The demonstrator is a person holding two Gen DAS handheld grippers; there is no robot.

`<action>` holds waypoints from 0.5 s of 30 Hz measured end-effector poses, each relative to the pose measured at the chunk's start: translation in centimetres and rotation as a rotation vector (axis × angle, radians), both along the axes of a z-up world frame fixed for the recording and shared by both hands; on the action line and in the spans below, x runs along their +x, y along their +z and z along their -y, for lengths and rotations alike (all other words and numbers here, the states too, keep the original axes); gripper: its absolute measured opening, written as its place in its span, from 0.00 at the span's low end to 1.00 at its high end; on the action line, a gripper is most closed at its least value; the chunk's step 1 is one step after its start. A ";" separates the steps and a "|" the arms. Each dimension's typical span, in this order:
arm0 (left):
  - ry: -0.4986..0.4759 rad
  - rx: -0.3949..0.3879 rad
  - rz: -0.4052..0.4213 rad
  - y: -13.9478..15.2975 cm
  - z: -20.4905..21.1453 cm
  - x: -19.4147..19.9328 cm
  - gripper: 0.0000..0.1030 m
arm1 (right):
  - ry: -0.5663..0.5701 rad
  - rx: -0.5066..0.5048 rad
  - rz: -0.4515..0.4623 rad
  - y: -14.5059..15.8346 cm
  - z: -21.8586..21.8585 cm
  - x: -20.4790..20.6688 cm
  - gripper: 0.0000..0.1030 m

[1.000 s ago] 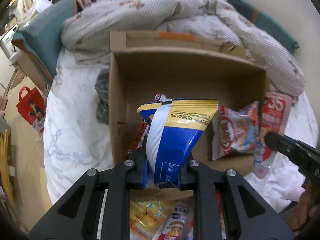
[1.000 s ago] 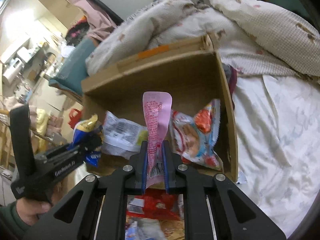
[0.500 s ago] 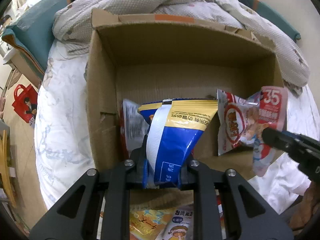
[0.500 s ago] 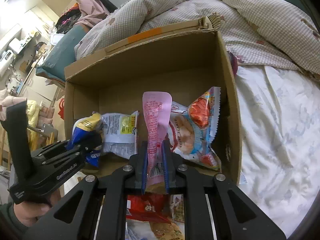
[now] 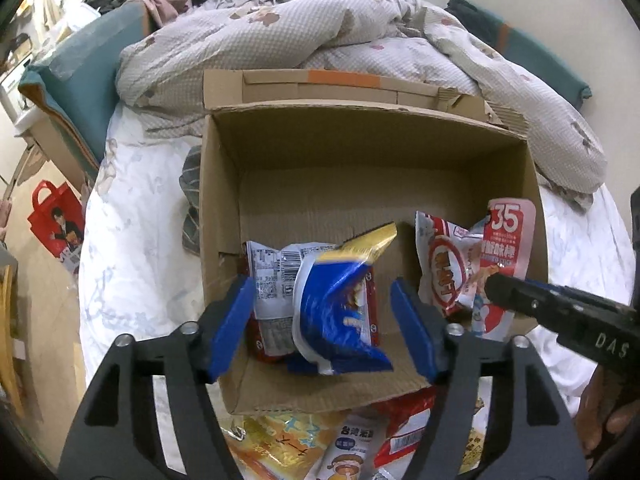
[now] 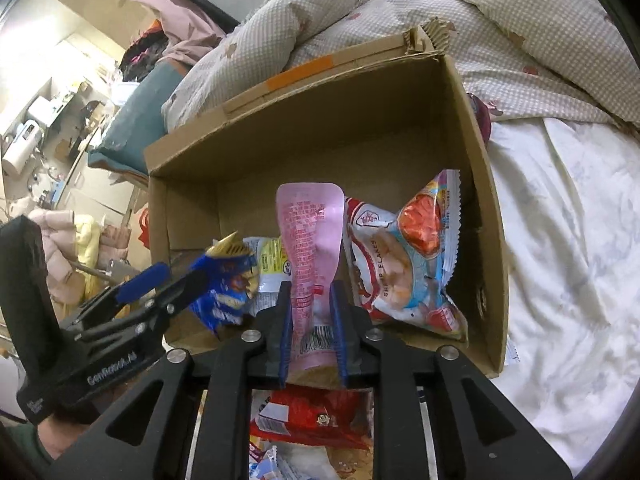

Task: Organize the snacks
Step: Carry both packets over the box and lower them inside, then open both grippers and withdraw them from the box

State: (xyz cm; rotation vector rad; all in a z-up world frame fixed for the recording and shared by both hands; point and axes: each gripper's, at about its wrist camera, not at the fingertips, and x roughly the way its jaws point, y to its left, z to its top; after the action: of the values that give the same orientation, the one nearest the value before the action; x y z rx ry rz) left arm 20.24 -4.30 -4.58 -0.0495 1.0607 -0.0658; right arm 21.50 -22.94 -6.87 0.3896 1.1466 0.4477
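Observation:
An open cardboard box (image 5: 360,160) lies on the bed. My left gripper (image 5: 322,320) is open over its near left part. The blue and yellow snack bag (image 5: 340,312) is loose between the fingers, blurred, dropping onto a white and red packet (image 5: 272,280) in the box. My right gripper (image 6: 310,328) is shut on a pink snack pouch (image 6: 314,240) and holds it over the box's near edge. The pouch also shows in the left wrist view (image 5: 506,248). A red and white shrimp flakes bag (image 6: 404,264) leans in the box's right side.
Several more snack packets (image 5: 344,440) lie on the bed in front of the box, below both grippers. A rumpled quilt (image 5: 320,40) lies behind the box. White bedsheet (image 6: 560,240) spreads to the right. A red bag (image 5: 56,224) sits on the floor to the left.
My left gripper has opened and let go of the blue and yellow bag, which is falling into the box. The right gripper still holds the pink pouch and has moved closer over the box.

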 end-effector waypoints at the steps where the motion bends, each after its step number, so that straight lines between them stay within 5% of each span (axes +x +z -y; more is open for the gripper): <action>1: -0.001 0.000 0.001 0.0 -0.1 0.0 0.70 | -0.005 0.001 0.000 0.0 0.1 0.0 0.23; 5: -0.022 -0.014 0.011 0.2 -0.1 -0.2 0.71 | -0.017 0.050 0.016 0.5 0.5 0.0 0.35; 9: -0.009 -0.018 0.034 0.5 -0.5 -0.4 0.71 | -0.056 0.062 0.064 1.3 1.5 -0.4 0.75; 15: -0.025 -0.061 0.041 1.0 -0.9 -0.7 0.71 | -0.068 0.058 0.088 2.1 1.8 -0.5 0.80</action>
State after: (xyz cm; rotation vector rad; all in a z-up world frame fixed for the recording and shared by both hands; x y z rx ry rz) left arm 19.52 -3.43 -3.57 -0.0897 1.0181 -0.1216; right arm 21.00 -24.79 -4.77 0.4535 1.0334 0.4353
